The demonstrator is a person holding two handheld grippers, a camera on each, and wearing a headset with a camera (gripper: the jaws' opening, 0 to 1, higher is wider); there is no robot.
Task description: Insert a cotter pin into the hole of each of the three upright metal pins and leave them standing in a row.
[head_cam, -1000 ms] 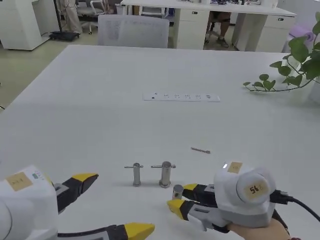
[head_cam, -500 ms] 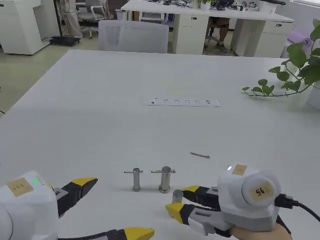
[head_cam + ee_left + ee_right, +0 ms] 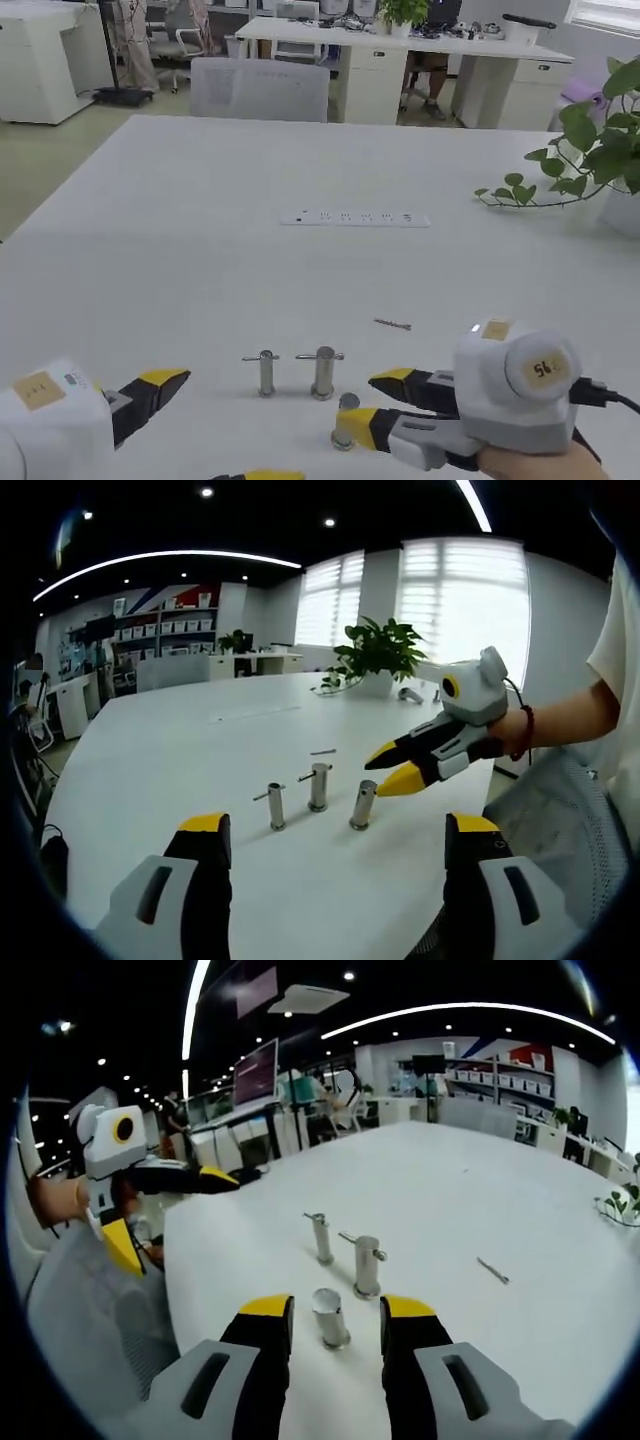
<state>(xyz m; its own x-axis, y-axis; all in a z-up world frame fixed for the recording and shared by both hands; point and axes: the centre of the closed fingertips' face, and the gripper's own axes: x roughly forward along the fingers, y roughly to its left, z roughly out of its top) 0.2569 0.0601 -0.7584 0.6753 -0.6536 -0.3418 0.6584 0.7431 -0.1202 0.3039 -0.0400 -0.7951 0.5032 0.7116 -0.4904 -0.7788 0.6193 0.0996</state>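
White bench (image 3: 150, 250), open office behind. Chair (image 3: 258, 88) at the far edge, plant (image 3: 590, 150) at the right edge, power strip (image 3: 355, 218) mid-bench.

I see three metal pins upright close to the near edge. Left pin (image 3: 266, 372) and middle pin (image 3: 322, 372) stand side by side, and each has a cotter (image 3: 264, 357) through the top, sticking out both sides. Third pin (image 3: 345, 412) has no cotter in it. It stands just right of the middle pin and nearer the near edge, so it sits a bit off the line of the other two.

Right gripper (image 3: 357, 405): jaws apart, one on each side of the third pin. The right gripper view shows a gap on both sides, so I read no contact.

Left gripper (image 3: 235, 425): jaws wide apart, holding nothing. It sits at the near edge, left of the row and apart from the pins. In the left gripper view it points toward the row.

Loose cotter (image 3: 393, 324) lies flat on the bench beyond the row and to its right, on the power strip side. It's apart from both grippers and from all three pins.
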